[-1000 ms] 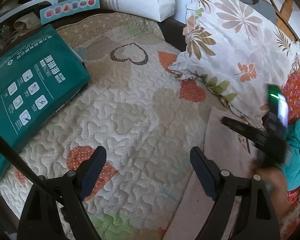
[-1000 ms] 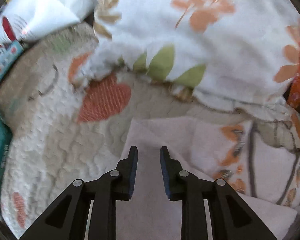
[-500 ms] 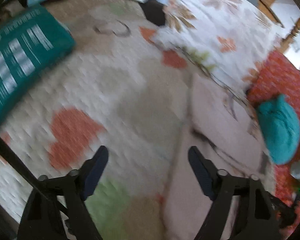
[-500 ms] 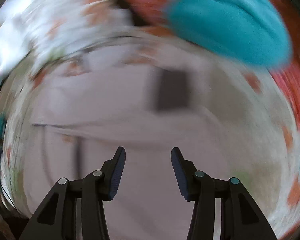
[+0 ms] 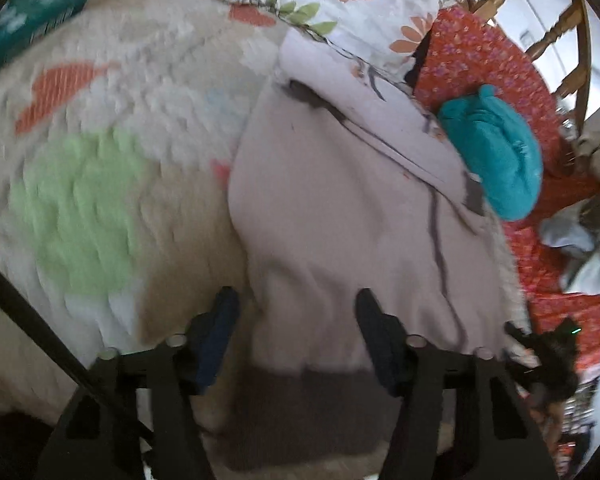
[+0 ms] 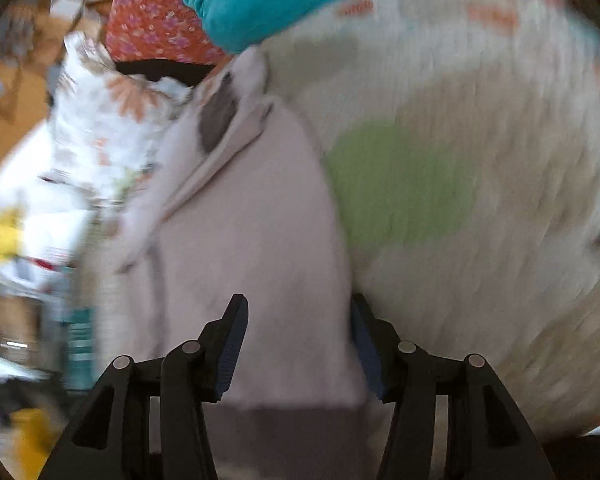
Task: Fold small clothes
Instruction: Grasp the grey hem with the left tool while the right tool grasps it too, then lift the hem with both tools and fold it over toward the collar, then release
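Quilt, one pink garment, two spread claws

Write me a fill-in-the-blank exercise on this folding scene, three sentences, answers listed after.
1. Both the left gripper and the right gripper have their jaws ____ over the pale pink garment.
2. The bundle lying at the garment's far edge, on the red floral cloth, is coloured ____.
3. The large patch on the quilt beside the garment is coloured ____.

Missing words: open; teal; green
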Tool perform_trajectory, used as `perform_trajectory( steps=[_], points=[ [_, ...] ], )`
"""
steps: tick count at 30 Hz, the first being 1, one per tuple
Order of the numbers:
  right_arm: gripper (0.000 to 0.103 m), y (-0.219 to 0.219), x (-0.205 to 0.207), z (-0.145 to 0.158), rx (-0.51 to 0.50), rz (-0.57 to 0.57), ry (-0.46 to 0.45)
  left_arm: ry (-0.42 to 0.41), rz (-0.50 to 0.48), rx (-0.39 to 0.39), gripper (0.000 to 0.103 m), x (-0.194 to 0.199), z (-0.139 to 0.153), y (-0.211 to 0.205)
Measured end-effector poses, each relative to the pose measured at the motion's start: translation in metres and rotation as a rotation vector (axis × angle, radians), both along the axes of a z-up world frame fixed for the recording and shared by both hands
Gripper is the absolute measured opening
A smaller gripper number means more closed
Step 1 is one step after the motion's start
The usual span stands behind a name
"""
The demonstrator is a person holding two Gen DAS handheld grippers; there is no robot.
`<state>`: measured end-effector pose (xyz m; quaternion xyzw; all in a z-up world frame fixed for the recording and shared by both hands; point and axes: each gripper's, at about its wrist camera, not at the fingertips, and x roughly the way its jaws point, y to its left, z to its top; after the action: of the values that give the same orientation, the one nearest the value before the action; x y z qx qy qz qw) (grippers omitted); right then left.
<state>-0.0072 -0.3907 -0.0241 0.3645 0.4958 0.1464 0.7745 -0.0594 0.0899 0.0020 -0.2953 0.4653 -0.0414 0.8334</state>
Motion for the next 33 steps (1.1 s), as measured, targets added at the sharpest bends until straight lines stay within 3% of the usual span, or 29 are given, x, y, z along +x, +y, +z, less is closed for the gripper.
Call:
perform_trajectory(
  steps=[2, 5, 7, 14, 17, 18, 20, 22, 24, 29, 33],
  points=[
    [0.056, 0.001, -0.013, -0.01, 0.091, 0.011, 0.007, 0.012, -0.001, -0.099, 0.032, -0.011, -0.008, 0.001],
    [0.056, 0.007, -0.027, -0.015, 0.163, 0.037, 0.016, 0.016, 0.04, -0.217, 0.027, -0.025, -0.021, 0.004],
    [0.056, 0.018, -0.031, -0.015, 0.138, 0.06, 0.007, 0.012, 0.047, -0.235, 0.027, -0.028, -0.02, 0.004],
    [0.053, 0.045, -0.049, -0.012, 0.05, 0.134, -0.028, 0.019, 0.002, -0.217, 0.032, -0.037, -0.02, -0.011],
    [0.049, 0.057, -0.057, -0.009, -0.022, 0.138, -0.051, 0.017, -0.008, -0.172, 0.032, -0.039, -0.02, -0.02],
    [0.046, 0.058, -0.057, -0.009, -0.037, 0.136, -0.052, 0.026, -0.008, -0.153, 0.031, -0.039, -0.018, -0.022],
    [0.035, 0.06, -0.057, -0.009, -0.078, 0.124, -0.046, 0.054, 0.015, -0.107, 0.007, -0.039, -0.017, -0.02],
    [0.013, 0.062, -0.058, -0.009, -0.121, 0.114, -0.036, 0.064, 0.029, -0.118, 0.007, -0.04, -0.017, -0.015],
    [0.009, 0.059, -0.058, -0.007, -0.128, 0.121, -0.037, 0.062, 0.057, -0.107, 0.007, -0.042, -0.01, -0.01],
    [0.007, 0.052, -0.08, 0.017, -0.11, 0.173, -0.069, -0.007, 0.065, -0.057, 0.006, -0.073, 0.03, 0.001],
    [0.007, 0.043, -0.103, 0.026, -0.077, 0.211, -0.08, -0.037, 0.066, -0.051, 0.006, -0.098, 0.045, 0.004]
  ],
)
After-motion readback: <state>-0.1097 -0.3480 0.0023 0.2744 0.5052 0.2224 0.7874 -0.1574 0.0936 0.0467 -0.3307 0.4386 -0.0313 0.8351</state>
